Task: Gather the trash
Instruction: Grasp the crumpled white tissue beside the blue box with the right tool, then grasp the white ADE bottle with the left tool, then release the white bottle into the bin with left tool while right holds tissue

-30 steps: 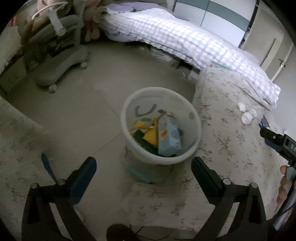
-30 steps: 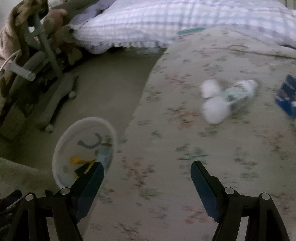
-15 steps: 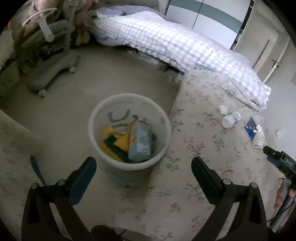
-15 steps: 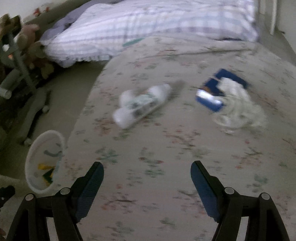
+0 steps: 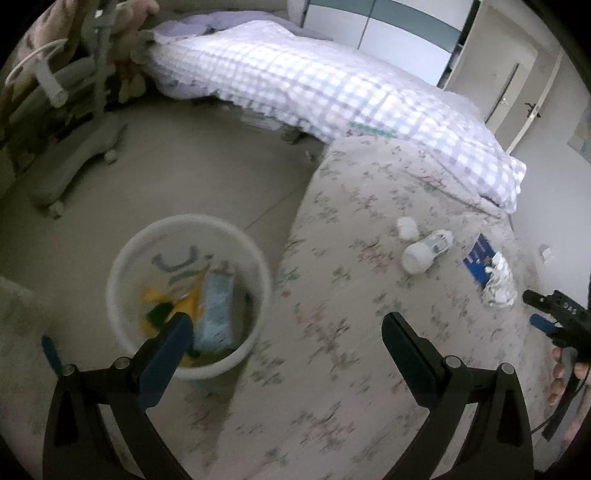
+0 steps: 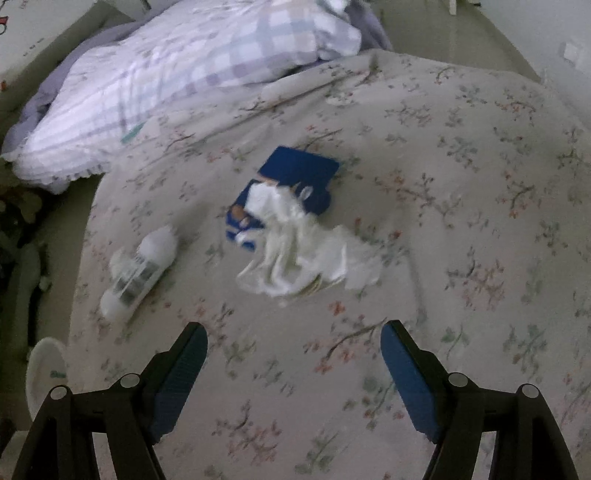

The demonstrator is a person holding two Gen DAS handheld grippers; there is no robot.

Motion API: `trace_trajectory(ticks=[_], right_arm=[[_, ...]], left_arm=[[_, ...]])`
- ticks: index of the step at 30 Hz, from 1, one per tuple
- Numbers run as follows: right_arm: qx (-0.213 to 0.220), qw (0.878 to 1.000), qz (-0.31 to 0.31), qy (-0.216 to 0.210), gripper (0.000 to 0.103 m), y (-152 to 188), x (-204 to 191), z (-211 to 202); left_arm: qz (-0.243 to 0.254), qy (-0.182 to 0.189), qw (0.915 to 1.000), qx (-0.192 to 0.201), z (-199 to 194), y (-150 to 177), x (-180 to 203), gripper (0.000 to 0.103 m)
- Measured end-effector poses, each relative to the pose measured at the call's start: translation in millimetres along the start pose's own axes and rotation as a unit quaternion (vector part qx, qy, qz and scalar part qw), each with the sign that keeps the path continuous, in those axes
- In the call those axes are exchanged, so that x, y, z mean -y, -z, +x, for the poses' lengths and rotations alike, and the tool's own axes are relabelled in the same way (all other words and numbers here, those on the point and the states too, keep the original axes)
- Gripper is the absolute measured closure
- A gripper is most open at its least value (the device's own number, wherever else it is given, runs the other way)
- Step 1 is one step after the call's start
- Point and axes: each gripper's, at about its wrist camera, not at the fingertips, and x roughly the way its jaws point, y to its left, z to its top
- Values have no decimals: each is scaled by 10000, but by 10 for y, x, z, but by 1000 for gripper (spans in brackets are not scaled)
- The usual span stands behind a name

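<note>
Swung rightward, right claw [image 6: 293, 363] now wide and empty below crumpled tissue [image 6: 306, 254] at frame centre on bed [image 6: 480, 184]. Left claw [image 5: 284, 349] wide near bin [image 5: 188, 295]. Risks snagging bedsheet, or dragging blue packet [image 6: 295, 177] beneath tissue.

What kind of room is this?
Most likely a bedroom: a bed with a flowery sheet and a checked quilt, plus a wardrobe and a door behind.
</note>
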Motion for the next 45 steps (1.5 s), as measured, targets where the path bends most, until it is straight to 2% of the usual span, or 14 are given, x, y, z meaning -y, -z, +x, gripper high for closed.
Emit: trace_trajectory(ticks=[6, 11, 18, 20, 23, 24, 25, 27, 29, 34, 37, 39, 41, 45], right_arm=[[-96, 9999, 30, -20, 21, -165, 43, 252], [-367, 9991, 131, -190, 22, -218, 64, 538], [-454, 9972, 513, -311, 25, -277, 256, 691], [-471, 9964, 591, -378, 29, -277, 292, 713], [-574, 9952, 527, -596, 54, -259, 266, 752], [-603, 9949, 487, -651, 68, -251, 248, 755], [-597, 9951, 439, -647, 73, -240, 226, 751], [-530, 9970, 379, -420, 75, -210, 204, 693], [-520, 9972, 368, -386, 76, -203, 196, 645], [-532, 9965, 443, -460, 76, -188, 357, 504], [-521, 9961, 537, -468, 76, -199, 457, 444], [-511, 9956, 608, -496, 76, -205, 526, 399], [-497, 9955, 621, -520, 76, -199, 563, 360], [-493, 9957, 585, -529, 76, -162, 584, 304]], left_arm=[[167, 91, 9996, 225, 225, -190, 361, 0], [276, 173, 9985, 432, 440, -347, 603, 0], [659, 584, 9956, 334, 763, -378, 1070, 0], [836, 616, 9940, 344, 839, -361, 1259, 0], [1096, 632, 9913, 353, 921, -339, 1491, 0], [1176, 624, 9905, 357, 955, -341, 1559, 0], [1221, 625, 9899, 365, 985, -352, 1592, 0], [1277, 649, 9888, 408, 1042, -368, 1651, 1], [1265, 757, 9882, 416, 1092, -377, 1661, 2], [1213, 1091, 9863, 247, 1244, -359, 1683, 18], [1343, 1135, 9843, 127, 1312, -303, 1739, 34], [1418, 1121, 9835, 6, 1361, -252, 1773, 56], [1462, 1123, 9829, -43, 1366, -200, 1809, 60], [1781, 1011, 9787, -143, 1298, -104, 1899, 61]])
